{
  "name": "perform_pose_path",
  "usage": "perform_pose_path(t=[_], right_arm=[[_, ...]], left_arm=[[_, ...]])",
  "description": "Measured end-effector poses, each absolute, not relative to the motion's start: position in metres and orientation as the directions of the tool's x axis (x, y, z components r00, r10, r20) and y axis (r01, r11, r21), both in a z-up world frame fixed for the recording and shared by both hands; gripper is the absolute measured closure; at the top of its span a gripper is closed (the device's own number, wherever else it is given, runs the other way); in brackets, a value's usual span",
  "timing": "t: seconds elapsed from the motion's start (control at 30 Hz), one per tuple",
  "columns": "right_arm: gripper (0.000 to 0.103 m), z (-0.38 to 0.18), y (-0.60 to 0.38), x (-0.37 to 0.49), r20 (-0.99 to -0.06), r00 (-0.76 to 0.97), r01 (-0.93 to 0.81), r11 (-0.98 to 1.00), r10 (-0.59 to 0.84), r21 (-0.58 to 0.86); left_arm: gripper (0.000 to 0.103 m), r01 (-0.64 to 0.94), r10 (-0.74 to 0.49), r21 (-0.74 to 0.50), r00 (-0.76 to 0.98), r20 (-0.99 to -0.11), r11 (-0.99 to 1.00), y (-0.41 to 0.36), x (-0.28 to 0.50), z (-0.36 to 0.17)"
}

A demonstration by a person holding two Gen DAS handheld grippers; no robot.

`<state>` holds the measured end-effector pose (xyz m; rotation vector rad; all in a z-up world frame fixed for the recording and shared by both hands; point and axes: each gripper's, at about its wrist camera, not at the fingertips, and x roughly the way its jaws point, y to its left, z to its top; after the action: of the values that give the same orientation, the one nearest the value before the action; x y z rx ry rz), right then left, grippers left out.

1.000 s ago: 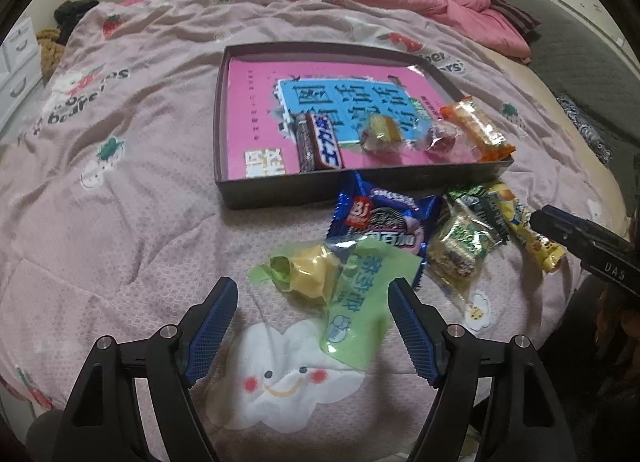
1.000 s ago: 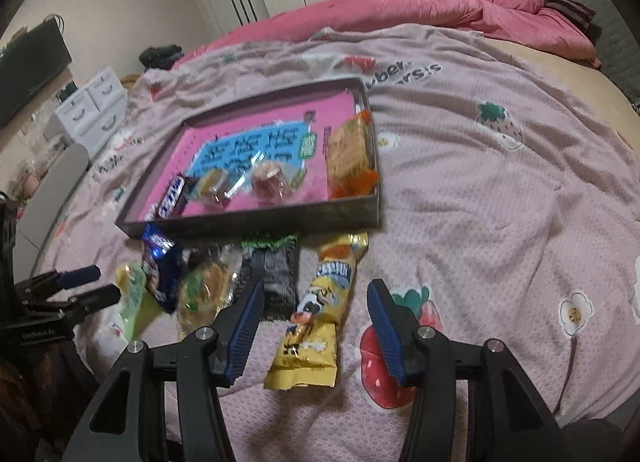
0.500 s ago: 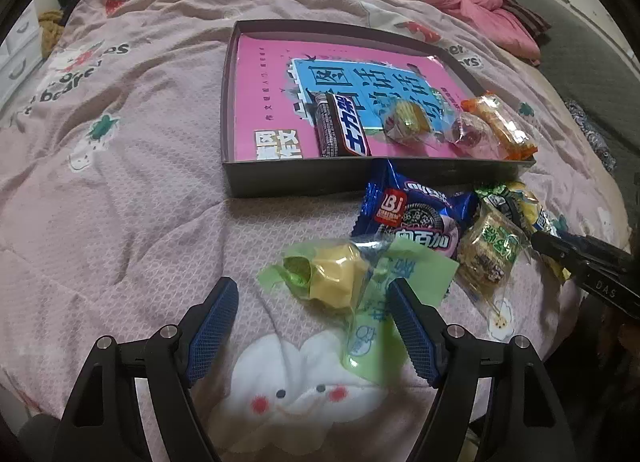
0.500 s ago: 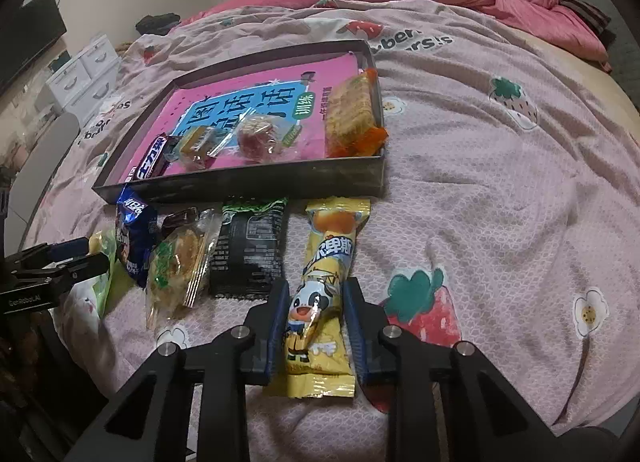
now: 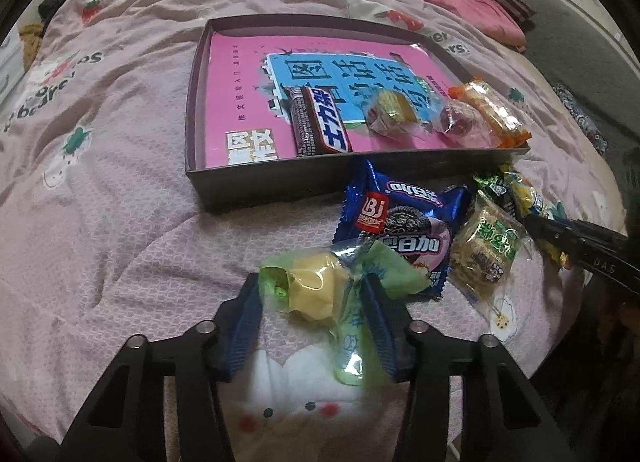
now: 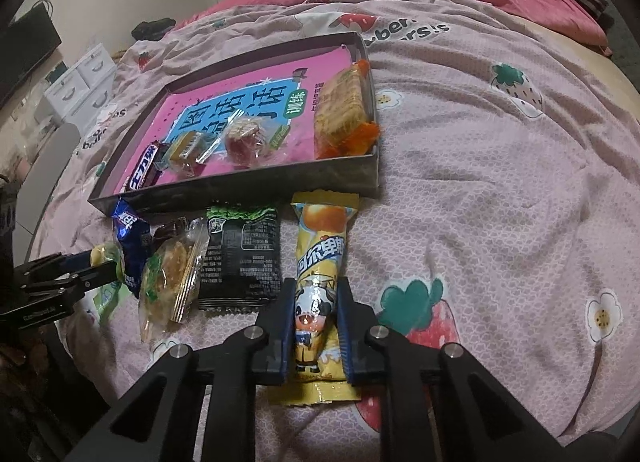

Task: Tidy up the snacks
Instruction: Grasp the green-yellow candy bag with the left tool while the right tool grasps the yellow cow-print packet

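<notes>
Pink quilt (image 6: 500,190) printed with strawberries covers the bed under everything I'm working on. My left claw (image 5: 312,302) has its blue pads pressed in on the green-wrapped pastry (image 5: 316,286), which lies on the quilt below the tray's near wall. My right claw (image 6: 314,310) is squeezed narrowly around the lower half of the yellow cow-print snack stick (image 6: 318,274), whose top end reaches up just beside the near wall of the dark tray (image 6: 256,178). Inside the tray, on a pink and blue book cover, I see a chocolate bar (image 5: 318,124), a small gold-wrapped candy (image 5: 390,112), a red candy in clear wrap (image 5: 460,122) and an orange-ended cracker pack (image 6: 342,110), lined up along the near wall. Outside the tray, between my two claws, lie a blue cookie packet (image 5: 400,222), a clear pack with green print (image 5: 484,250) and a black packet (image 6: 240,254), crowded side by side with edges overlapping.
</notes>
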<state>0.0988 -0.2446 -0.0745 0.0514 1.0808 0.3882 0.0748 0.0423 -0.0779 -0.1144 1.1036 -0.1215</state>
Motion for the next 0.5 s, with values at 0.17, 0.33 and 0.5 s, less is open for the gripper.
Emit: perform_pose_path(t=[0.17,0.33,0.5], right_arm=[[0.087,-0.071,-0.249,0.097,-0.839,0.414,-0.281,0.926,0.354,0.252],[0.087,-0.061,-0.249,0.091,-0.816,0.44,-0.298,0.918,0.376,0.262],[0.087,-0.05,-0.251,0.086,-0.785,0.472,-0.309,0.909,0.401,0.278]], left_arm=[[0.064,0.031,-0.181,-0.187,0.447,-0.876,0.982,0.051,0.074,-0.076],[0.065,0.028,-0.183,-0.192,0.462,-0.868,0.981,0.053,0.07,-0.071],[0.065,0.024,-0.184,-0.198,0.493,-0.85,0.98,0.056,0.063,-0.06]])
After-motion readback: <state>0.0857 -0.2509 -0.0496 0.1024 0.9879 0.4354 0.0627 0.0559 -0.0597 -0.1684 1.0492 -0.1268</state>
